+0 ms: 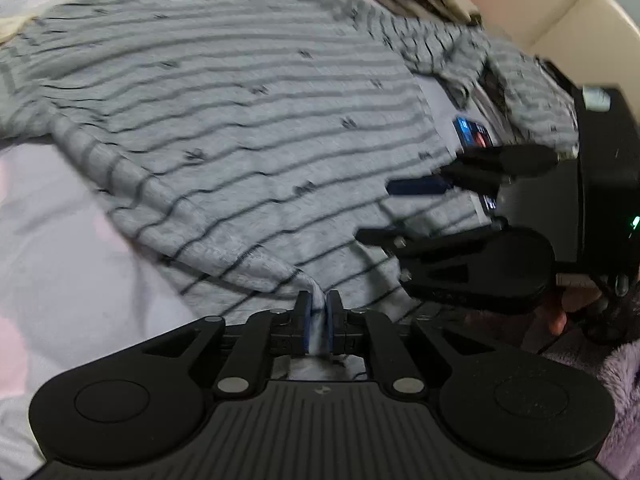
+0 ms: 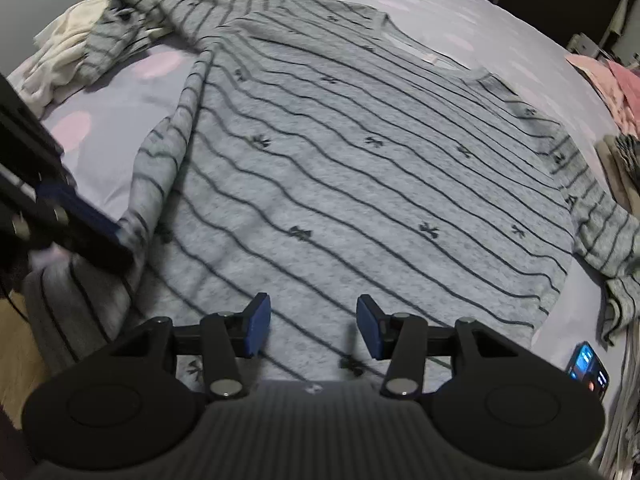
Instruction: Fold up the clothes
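Fabric fills most of my left wrist view: the grey striped sweater point(image 1: 240, 128) lies spread over the lilac bedsheet point(image 1: 60, 240), running from the upper left of the frame down to the bottom centre. My left tool point(image 1: 319, 312) sits at the bottom centre with its blue pads nearly together, pinching a small fold of the sweater's hem between them. At the right edge of the frame I see my right tool point(image 1: 404, 208) from the side, its two fingers well apart above the sweater's lower part. A phone point(image 1: 472, 134) with a lit screen lies on the sheet at centre right, just beside the sweater's edge, and a sleeve bunches above it toward the upper right. In my right wrist view the sweater point(image 2: 360, 168) lies flat across the middle of the frame, neckline toward the upper right, one sleeve crumpled in the upper left over a cream garment point(image 2: 60, 48) and the other trailing off at the right edge. My right tool point(image 2: 312, 328) at the bottom centre stands wide open, holding nothing, with the sweater's hem area showing between its blue pads. The left tool point(image 2: 80, 216) enters from the left edge at the sweater's side. The phone point(image 2: 588, 366) glows in the lower right on the bedsheet point(image 2: 120, 128), and pink folded clothes point(image 2: 608, 84) sit at the right edge.
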The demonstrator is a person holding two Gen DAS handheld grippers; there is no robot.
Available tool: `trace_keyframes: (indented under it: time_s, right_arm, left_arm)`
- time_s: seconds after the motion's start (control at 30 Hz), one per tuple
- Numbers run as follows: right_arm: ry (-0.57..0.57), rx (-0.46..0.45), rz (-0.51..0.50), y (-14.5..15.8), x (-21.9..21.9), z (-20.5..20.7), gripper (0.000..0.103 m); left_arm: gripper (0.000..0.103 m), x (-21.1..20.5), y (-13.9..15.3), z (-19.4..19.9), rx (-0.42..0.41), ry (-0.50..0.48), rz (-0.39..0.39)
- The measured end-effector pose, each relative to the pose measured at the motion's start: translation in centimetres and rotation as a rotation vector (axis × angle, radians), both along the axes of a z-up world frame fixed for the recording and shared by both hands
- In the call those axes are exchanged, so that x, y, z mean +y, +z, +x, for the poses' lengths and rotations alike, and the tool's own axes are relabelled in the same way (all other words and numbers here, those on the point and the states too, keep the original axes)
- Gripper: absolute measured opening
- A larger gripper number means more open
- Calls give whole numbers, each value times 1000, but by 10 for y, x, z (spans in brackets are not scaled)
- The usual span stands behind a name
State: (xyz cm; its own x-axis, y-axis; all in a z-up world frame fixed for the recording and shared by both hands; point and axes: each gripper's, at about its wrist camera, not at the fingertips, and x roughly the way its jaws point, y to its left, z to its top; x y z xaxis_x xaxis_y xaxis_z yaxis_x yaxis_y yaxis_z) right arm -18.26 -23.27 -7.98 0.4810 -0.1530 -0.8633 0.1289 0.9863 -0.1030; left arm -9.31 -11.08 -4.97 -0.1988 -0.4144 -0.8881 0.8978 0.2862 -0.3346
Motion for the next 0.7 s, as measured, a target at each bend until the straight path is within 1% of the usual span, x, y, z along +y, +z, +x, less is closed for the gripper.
trace_keyframes:
  time_s: [0.13,0.2,0.3,0.4,0.53,0.6,0.63,0.7]
  right_arm:
    - [-31,7,9,-2,-10,1,51]
    - [-22,-2,31,0,-10,1,51]
    - [-10,-14,64,3,-10,0,51]
    - [3,-26,97,6,-10,-1,51]
    - [28,-44,147,10,-8,-2,49]
    - [68,-56,204,12,-2,-5,48]
    - [88,-62,234,13,1,-6,45]
    - [132,-67,296,15,8,-8,44]
  left_arm:
    - [8,-4,-14,-15,71,-78,64]
    - [13,2,-20,-22,80,-103,79]
    - [13,13,-22,-28,98,-110,80]
    - [17,27,-18,-26,101,-73,60]
    - [19,46,-6,-19,75,-3,28]
    - [21,53,-2,-18,51,21,22]
    - [22,55,-2,-17,38,32,24]
    - [28,60,-3,-15,16,56,38]
